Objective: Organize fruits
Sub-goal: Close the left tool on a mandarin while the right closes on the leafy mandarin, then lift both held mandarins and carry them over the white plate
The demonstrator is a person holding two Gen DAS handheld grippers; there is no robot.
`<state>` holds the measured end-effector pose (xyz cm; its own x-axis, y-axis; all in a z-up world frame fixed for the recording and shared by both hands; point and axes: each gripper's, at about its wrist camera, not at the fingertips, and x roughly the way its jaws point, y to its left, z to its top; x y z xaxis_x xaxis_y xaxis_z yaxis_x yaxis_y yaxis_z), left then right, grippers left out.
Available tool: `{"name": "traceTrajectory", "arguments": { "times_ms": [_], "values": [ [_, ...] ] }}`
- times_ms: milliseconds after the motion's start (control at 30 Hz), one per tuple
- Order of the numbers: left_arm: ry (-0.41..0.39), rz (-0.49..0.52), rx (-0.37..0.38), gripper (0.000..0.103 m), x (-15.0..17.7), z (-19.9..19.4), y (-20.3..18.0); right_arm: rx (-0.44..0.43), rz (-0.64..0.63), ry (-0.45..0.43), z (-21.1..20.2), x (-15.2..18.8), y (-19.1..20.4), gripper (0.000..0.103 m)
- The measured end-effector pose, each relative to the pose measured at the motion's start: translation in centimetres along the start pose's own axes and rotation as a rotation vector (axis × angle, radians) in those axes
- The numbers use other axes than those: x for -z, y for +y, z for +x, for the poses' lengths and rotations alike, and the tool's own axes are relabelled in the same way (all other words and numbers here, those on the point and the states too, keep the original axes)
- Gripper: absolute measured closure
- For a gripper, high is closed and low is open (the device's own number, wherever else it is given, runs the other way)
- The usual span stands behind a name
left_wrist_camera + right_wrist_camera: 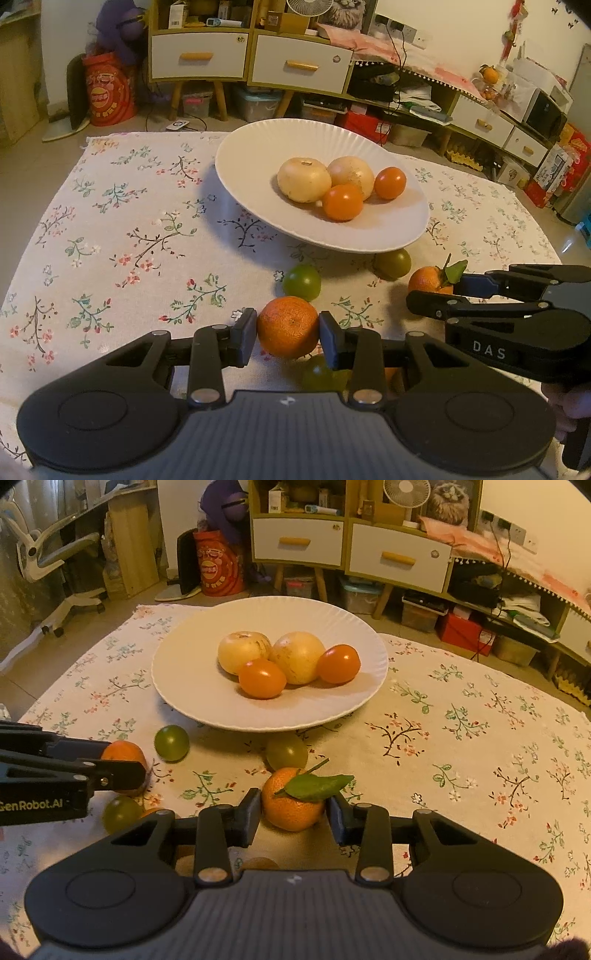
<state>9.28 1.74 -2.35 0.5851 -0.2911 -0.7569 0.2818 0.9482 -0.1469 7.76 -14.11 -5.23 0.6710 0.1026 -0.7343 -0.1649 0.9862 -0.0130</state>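
Here, line by line:
Left tool (288, 332): closed on a round, leafless orange mandarin (287, 326), both pads pressing its sides.
Right tool (293, 812): narrowed onto an orange mandarin with a green leaf (293, 805); pads touch its sides.
White ribbed plate (177, 686): on the floral-clothed table (461, 760), holding two pale yellow round fruits and two small glossy orange ones.
Green round fruits (171, 743): loose on the cloth between plate and tools.

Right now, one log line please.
left gripper: shut on orange | right gripper: shut on leafy orange | plate: four fruits
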Motion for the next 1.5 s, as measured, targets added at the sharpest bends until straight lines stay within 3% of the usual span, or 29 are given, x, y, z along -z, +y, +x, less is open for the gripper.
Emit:
{"name": "traceTrajectory", "arguments": {
  "times_ms": [333,900,1233,1500],
  "values": [
    [-0.013,-0.01,0.017,0.082,-0.4,-1.2,0.5,-0.035,0.028,0.005,-1.6,-0.6,-0.1,0.069],
    [-0.087,-0.035,0.033,0.082,-3.4,-2.4,0.5,-0.084,0.087,-0.097,-2.9,-2.2,-1.1,0.068],
    [-0.111,-0.042,0.02,0.082,-8.3,1.1,0.7,-0.091,0.199,-0.11,-0.7,-3.7,-3.3,0.068],
    [-0.127,0.001,0.008,0.082,-11.3,4.5,0.2,-0.083,0.155,-0.104,0.9,-4.2,-3.0,0.068]
  ]
}}
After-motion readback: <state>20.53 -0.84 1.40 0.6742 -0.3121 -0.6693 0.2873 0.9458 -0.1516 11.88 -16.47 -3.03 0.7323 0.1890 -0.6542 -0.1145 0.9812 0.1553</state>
